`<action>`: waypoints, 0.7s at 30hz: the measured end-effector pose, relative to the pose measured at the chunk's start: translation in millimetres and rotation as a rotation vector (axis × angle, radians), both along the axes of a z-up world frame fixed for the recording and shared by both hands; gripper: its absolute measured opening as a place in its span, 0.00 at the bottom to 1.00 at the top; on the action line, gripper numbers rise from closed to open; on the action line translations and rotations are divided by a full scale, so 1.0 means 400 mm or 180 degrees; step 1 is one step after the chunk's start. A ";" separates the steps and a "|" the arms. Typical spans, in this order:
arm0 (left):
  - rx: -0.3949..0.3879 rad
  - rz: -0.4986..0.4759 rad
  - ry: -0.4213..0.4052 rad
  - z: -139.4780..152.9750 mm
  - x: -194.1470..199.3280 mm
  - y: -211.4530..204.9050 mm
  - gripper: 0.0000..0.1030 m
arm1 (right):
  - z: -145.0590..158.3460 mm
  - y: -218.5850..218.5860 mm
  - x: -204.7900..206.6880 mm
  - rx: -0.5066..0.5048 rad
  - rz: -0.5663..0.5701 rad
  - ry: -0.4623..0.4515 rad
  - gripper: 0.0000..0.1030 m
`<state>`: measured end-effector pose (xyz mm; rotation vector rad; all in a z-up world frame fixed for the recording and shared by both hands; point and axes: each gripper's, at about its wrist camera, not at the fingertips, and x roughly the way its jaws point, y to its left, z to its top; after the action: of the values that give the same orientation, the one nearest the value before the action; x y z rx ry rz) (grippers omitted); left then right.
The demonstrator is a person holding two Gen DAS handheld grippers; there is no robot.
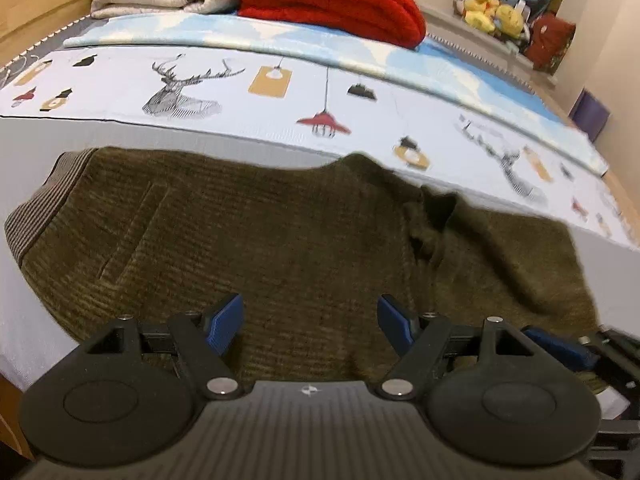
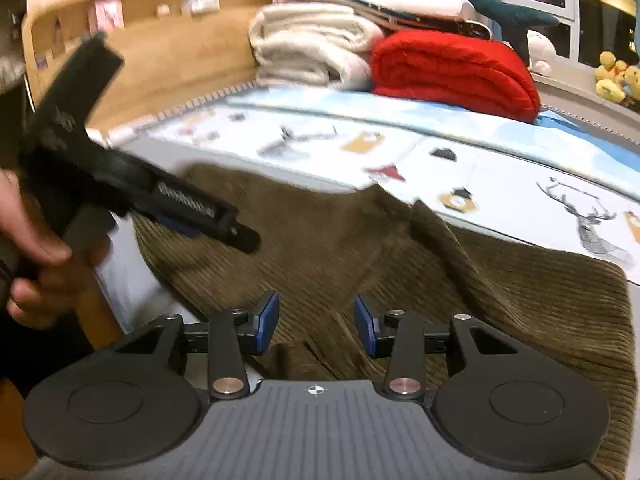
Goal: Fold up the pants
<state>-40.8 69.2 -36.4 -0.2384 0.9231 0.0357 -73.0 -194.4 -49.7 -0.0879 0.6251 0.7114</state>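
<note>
Our left gripper [image 1: 310, 324] hangs open over the olive corduroy pants [image 1: 248, 232] spread on the bed [image 1: 280, 136]; their near edge is hidden. From the right wrist, our right gripper [image 2: 316, 322] gapes empty above them, and a blurred hand [image 2: 32, 264] appears.

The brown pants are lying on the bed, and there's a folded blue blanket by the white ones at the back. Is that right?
Almost. The brown pants do lie on the bed, but the folded blanket beside the white blankets is red, not blue. The right wrist view shows it plainly.
</note>
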 end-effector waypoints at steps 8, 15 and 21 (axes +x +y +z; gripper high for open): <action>-0.0290 -0.1019 0.0080 0.123 0.210 -0.047 0.25 | -0.090 0.052 0.053 -0.0579 0.0058 0.0267 0.42; -0.0924 -0.0820 0.0412 0.011 0.374 -0.059 0.27 | -0.047 0.039 0.030 -0.0485 0.0277 0.0076 0.14; -0.1022 -0.0748 0.0724 -0.065 0.468 -0.114 0.61 | 0.018 -0.039 -0.007 -0.0076 0.0551 0.0120 0.13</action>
<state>146.2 23.6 -62.2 -0.4278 1.1778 -0.3101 -75.9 -210.1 -42.5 -0.1523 0.6676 0.8744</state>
